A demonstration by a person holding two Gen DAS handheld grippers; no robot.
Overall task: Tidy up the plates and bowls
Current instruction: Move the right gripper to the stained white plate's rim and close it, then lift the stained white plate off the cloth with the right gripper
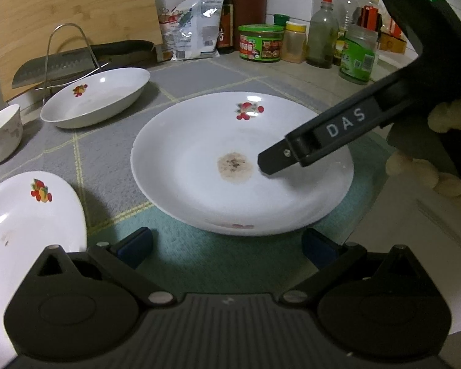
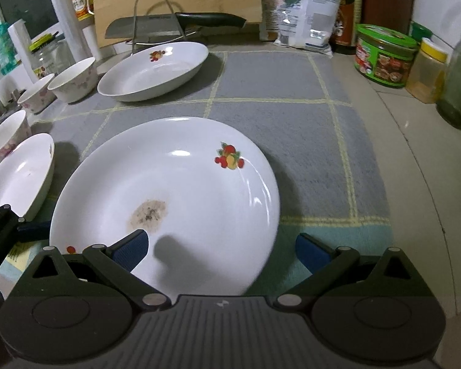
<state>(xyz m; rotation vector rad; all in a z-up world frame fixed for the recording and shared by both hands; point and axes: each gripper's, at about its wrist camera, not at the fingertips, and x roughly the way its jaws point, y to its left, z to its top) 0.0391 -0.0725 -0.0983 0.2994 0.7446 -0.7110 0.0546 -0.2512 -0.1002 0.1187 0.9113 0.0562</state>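
A large white plate with a fruit print and a brown stain in its middle lies on the grey-green mat. My left gripper is open just short of the plate's near rim and holds nothing. From the right, my right gripper reaches in over the plate. In the right wrist view the right gripper is open and straddles the rim of the plate, one finger above the dish and the other outside it. The left gripper shows at the left edge.
An oval dish sits at the back and another plate at the left. Three flowered bowls line the left side. Behind stand a knife on a wire rack, a cutting board, and jars and bottles.
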